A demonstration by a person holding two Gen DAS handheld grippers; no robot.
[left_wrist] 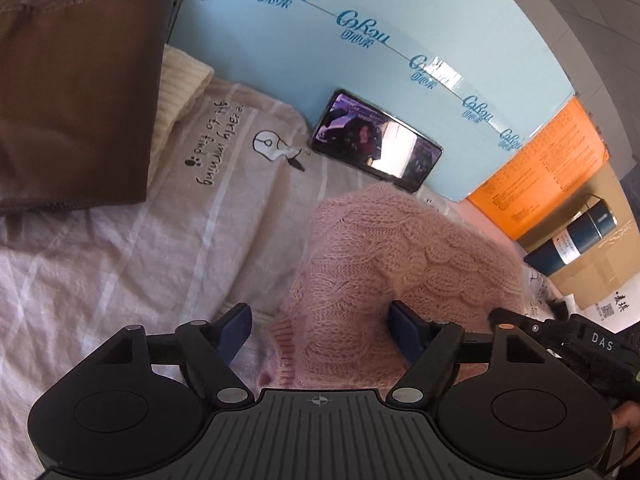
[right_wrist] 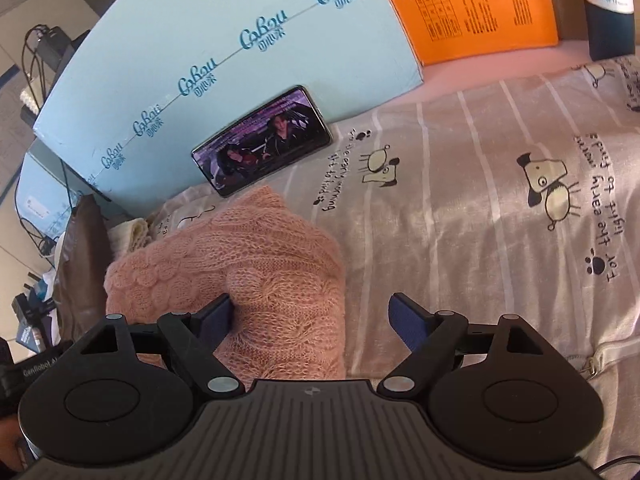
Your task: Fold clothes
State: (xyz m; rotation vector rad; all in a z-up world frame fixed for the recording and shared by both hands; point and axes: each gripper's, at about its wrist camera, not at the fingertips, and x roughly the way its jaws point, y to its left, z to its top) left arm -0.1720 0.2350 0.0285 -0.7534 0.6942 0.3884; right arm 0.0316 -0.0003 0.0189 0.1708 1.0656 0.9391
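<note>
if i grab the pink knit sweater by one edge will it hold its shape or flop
Likely flop: the pink knit sweater is loose, fuzzy cable knit lying in soft rounded folds, so the fold would probably sag open. Probably light but bulky, and its fuzzy surface should grip rather than slip on the bedsheet.

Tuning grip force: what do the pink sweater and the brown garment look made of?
Pink sweater: fuzzy knit, probably wool or mohair blend; cable pattern and a halo of loose fibres show. Brown garment: smooth with slight sheen and stitched seams, likely faux leather.
</note>
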